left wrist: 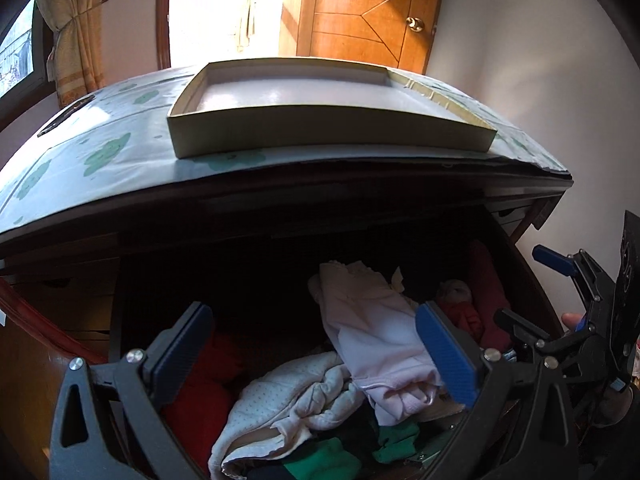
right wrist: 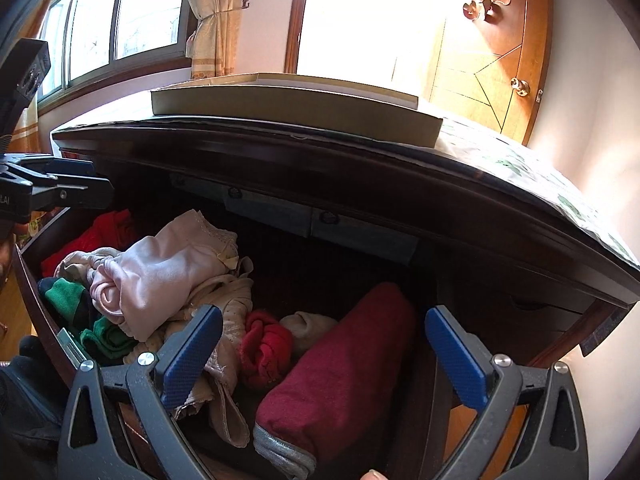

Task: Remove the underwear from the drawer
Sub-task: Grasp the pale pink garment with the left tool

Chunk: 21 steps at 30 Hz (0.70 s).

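The dark wooden drawer (left wrist: 538,280) stands pulled out and holds a heap of clothes. A pale pink piece of underwear (left wrist: 376,336) (right wrist: 160,276) lies on top of the heap. A cream dotted one (left wrist: 288,404) lies just in front of it. My left gripper (left wrist: 316,352) hovers open over these two, touching neither. My right gripper (right wrist: 324,356) is open above a folded dark red cloth (right wrist: 344,364) and a bright red bundle (right wrist: 266,352). In the left wrist view the right gripper (left wrist: 568,300) shows at the right edge.
An empty shallow cardboard tray (left wrist: 332,136) (right wrist: 296,114) sits on the dresser top (left wrist: 100,160), which is covered with green-patterned paper. Green and dark garments (left wrist: 340,456) lie at the drawer's front. A wooden door (left wrist: 368,12), a window (right wrist: 120,12) and curtains (right wrist: 216,20) stand behind.
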Available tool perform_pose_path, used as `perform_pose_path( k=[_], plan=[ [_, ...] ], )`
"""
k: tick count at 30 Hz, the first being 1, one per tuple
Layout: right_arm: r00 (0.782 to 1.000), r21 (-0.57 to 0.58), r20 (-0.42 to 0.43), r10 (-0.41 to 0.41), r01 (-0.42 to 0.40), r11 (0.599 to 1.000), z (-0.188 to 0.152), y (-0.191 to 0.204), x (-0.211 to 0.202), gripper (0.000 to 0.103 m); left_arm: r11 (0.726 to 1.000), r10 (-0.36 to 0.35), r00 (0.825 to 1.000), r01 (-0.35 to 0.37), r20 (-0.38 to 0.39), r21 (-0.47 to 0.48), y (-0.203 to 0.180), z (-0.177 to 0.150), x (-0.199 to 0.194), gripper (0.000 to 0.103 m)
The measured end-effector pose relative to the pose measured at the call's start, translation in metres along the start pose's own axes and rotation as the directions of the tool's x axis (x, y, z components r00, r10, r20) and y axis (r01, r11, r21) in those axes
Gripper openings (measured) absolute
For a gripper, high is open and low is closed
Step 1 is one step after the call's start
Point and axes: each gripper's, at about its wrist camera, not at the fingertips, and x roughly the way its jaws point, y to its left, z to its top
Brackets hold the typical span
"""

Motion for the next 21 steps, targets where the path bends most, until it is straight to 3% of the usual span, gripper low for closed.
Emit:
perform_pose_path(
  k=[6,14,18,21],
  plan=[
    [1.0,0.025,0.005,0.002,-0.002,1.0,0.0,-0.004,0.0,0.103,0.999,0.018,0.993,-0.014,-0.121,0.039,-0.019,0.007,0.037,0.103],
    [1.0,0.041,0.016,0.008,-0.009,0.999,-0.002,-0.006,0.0,0.103,0.998,-0.01,0.961,0.026,-0.278,0.053,-0.031,0.008,0.069,0.093],
    [1.0,0.044,0.014,0.008,-0.009,0.999,-0.001,-0.006,0.0,0.103,0.996,-0.057,0.939,0.078,-0.34,0.049,-0.037,0.008,0.082,0.079],
    [1.0,0.048,0.009,0.007,-0.007,0.999,-0.001,-0.007,0.0,0.103,0.989,-0.139,0.912,0.15,-0.385,-0.001,-0.033,0.007,0.091,0.051]
  ],
)
